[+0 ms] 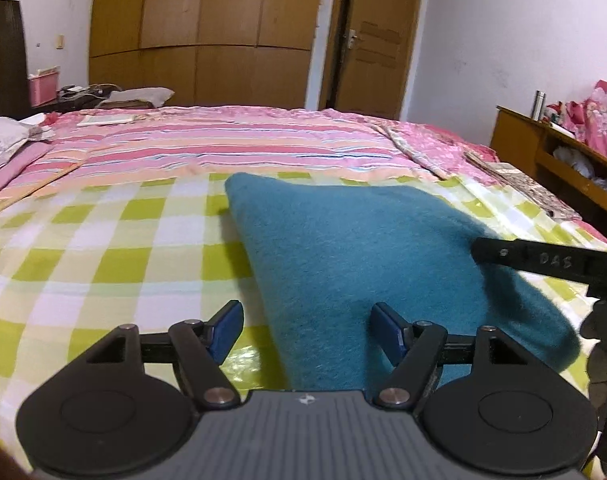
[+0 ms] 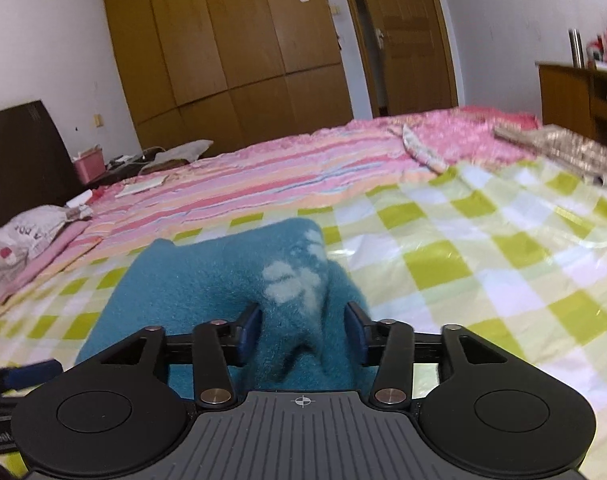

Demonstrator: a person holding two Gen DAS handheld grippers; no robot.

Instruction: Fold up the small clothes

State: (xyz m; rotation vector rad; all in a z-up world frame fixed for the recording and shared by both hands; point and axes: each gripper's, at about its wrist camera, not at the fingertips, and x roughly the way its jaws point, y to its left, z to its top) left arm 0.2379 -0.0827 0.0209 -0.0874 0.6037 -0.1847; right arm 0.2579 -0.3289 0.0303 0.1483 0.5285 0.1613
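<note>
Blue pads of the left tool (image 1: 305, 332) stood apart over the near edge of a teal fleece garment (image 1: 363, 248), gripping nothing, prob. ready for the next fold. Right tool (image 2: 303, 330) straddled a raised bunch of the same fleece, pale print showing; its pads stood wide, w/ a sliver of gap either side, so the cloth looked loose between them, not clamped. Garment lay partly folded on a green-and-white checked sheet (image 1: 103, 248) spread over the bed, likely as a clean work surface. Seen from the left cam, one black finger (image 1: 503, 254) of the right tool reached across the fleece's right side. Beyond: pink striped bedding (image 1: 243, 140), then a wooden wardrobe (image 1: 207, 32) & door (image 1: 379, 40).
</note>
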